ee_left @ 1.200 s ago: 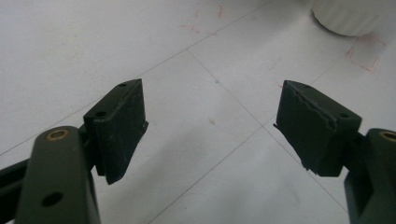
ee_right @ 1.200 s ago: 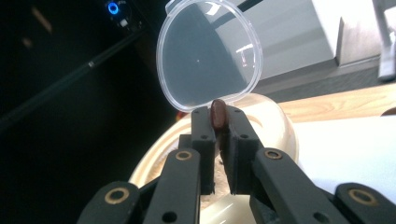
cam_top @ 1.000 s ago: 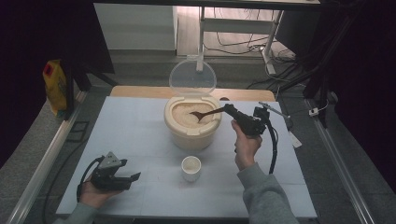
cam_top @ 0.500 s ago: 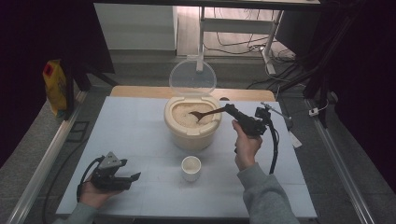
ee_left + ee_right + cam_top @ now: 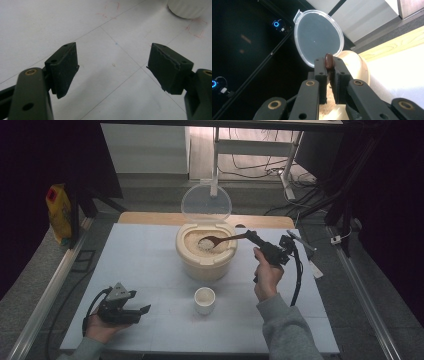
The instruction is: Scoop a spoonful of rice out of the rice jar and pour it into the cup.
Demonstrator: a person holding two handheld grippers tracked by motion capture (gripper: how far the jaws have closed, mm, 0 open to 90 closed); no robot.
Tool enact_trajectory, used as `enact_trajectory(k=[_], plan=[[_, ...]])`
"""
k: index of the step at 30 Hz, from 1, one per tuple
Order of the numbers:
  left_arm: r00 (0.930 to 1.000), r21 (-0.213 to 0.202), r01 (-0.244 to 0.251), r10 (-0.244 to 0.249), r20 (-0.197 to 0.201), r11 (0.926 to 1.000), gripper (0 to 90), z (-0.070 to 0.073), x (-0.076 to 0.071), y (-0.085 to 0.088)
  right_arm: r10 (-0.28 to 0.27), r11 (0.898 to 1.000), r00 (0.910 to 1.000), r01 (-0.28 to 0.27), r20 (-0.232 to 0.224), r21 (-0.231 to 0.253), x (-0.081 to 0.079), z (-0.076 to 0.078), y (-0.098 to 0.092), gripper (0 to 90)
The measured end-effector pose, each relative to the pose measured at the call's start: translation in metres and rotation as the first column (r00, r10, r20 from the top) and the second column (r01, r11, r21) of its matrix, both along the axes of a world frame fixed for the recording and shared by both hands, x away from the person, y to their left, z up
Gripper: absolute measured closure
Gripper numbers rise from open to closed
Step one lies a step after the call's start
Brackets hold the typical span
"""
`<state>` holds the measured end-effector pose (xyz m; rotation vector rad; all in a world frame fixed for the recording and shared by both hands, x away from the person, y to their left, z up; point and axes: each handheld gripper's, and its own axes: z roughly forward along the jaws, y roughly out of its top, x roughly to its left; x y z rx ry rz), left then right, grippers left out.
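A beige rice container (image 5: 206, 252) stands at the table's middle with its clear lid (image 5: 206, 203) hinged upright behind it. My right gripper (image 5: 251, 238) is shut on the handle of a dark brown wooden spoon (image 5: 216, 240), whose bowl carries rice over the container's open top. In the right gripper view the spoon handle (image 5: 328, 61) shows clamped between the jaws, with the clear lid (image 5: 318, 35) beyond. A small white cup (image 5: 204, 300) sits in front of the container. My left gripper (image 5: 142, 311) rests open near the front left edge, nothing between its pads (image 5: 63, 67).
A yellow bottle (image 5: 59, 211) stands off the table at the far left. A white cup's base (image 5: 188, 8) shows at the top right of the left gripper view. The table (image 5: 150, 265) is a pale sheet with faint grid lines; a wooden strip (image 5: 145, 218) runs along its far edge.
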<state>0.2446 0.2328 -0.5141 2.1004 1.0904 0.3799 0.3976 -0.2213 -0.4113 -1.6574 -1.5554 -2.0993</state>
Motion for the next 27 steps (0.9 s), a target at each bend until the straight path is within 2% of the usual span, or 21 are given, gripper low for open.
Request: enact_trajectory(k=[10, 27], plan=[[1.0, 0.006, -0.001, 0.001, 0.001, 1.0, 24.0, 0.0, 0.0, 0.0, -0.013, 0.999, 0.9996, 0.014, -0.027, 0.042, 0.001, -0.004, -0.004, 83.6], [1.0, 0.005, -0.003, 0.003, 0.0, 1.0, 23.9, -0.001, 0.001, -0.001, 0.015, 0.999, 0.9999, -0.015, -0.006, 0.048, -0.01, 0.004, -0.012, 83.6]])
